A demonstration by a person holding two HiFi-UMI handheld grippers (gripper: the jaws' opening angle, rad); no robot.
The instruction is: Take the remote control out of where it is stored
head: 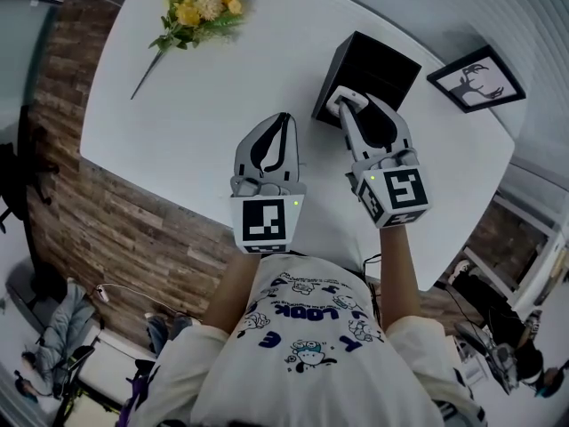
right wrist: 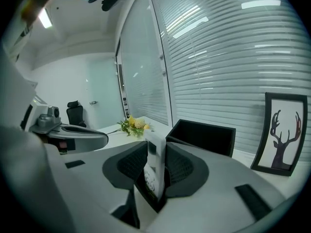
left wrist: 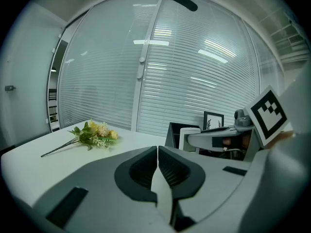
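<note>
Near the black box (head: 382,69), right gripper's (right wrist: 156,143) jaws clamp the remote (right wrist: 155,155), seemingly upright; left gripper's (left wrist: 158,148) jaws closed.

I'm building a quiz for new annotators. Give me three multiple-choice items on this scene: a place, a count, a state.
1. Where is the bunch of yellow flowers? A in the open black box; B lying on the white table; C between the right gripper's jaws.
2. How many black-framed deer pictures show? A none; B one; C three.
3. What is the right gripper doing? A shut on the slim white remote control; B open, empty; C shut on the box's rim.
Key: B, the flowers lie on the tabletop apart from the box; B, one frame stands beside the box; A, its jaws press the remote's sides.
</note>
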